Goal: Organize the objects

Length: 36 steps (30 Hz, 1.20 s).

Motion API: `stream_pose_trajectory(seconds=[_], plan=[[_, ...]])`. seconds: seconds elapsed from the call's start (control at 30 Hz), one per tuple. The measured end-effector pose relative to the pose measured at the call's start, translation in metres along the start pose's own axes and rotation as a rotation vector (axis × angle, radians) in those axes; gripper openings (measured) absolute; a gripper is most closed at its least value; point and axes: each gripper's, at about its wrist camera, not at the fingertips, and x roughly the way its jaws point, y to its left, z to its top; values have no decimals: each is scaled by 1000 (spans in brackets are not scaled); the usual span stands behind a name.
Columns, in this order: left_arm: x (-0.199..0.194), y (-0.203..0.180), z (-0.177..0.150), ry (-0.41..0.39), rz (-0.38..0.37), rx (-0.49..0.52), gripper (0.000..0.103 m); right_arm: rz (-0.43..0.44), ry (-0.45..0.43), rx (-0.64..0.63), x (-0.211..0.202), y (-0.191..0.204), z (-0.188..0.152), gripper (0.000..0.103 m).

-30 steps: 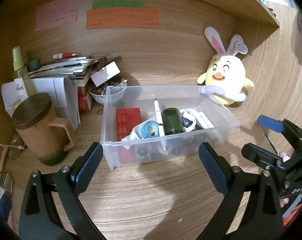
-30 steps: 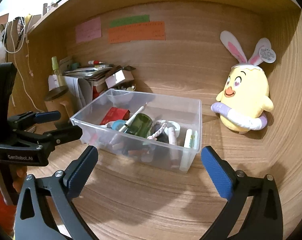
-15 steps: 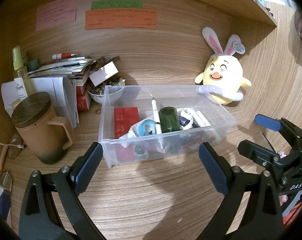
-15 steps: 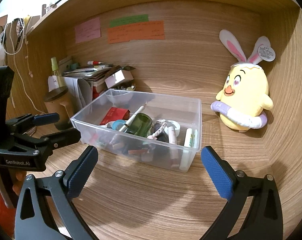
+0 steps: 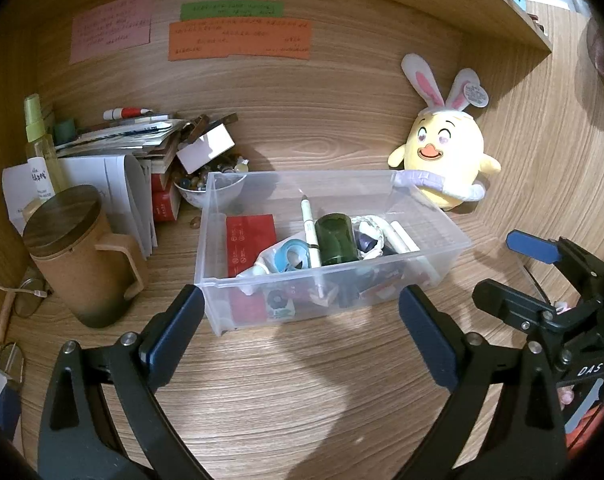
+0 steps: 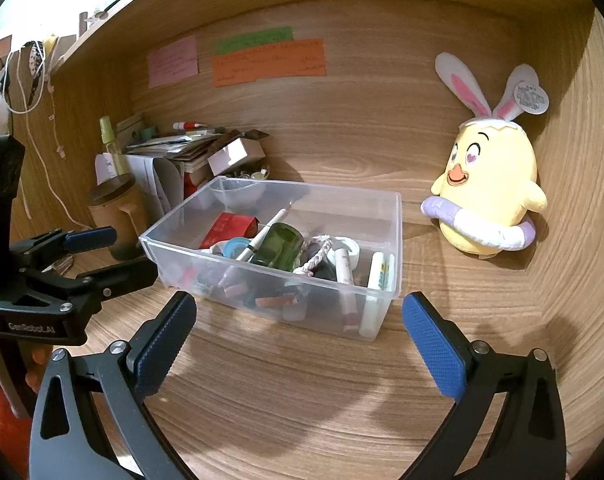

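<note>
Clear bin point(image 5: 222, 280) just ahead, between spread left gripper point(image 5: 302, 324) fingers.

Your wooden desk point(image 5: 302, 380) carries: clear bin point(image 5: 442, 220) at centre; lidded brown mug point(image 5: 82, 264) at left; plush chick point(image 5: 446, 156) at upper right; paper stack point(image 5: 118, 140) at upper left.
</note>
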Motion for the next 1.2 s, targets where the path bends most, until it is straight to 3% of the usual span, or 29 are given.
stream_pose_trajectory(seconds=[0.8, 1.2], plan=[[1, -2, 0, 16, -43, 4, 102, 0, 3, 7, 0, 0, 0, 103], [-1, -3, -2, -5, -28, 3, 102, 5, 13, 21, 4, -2, -1, 103]])
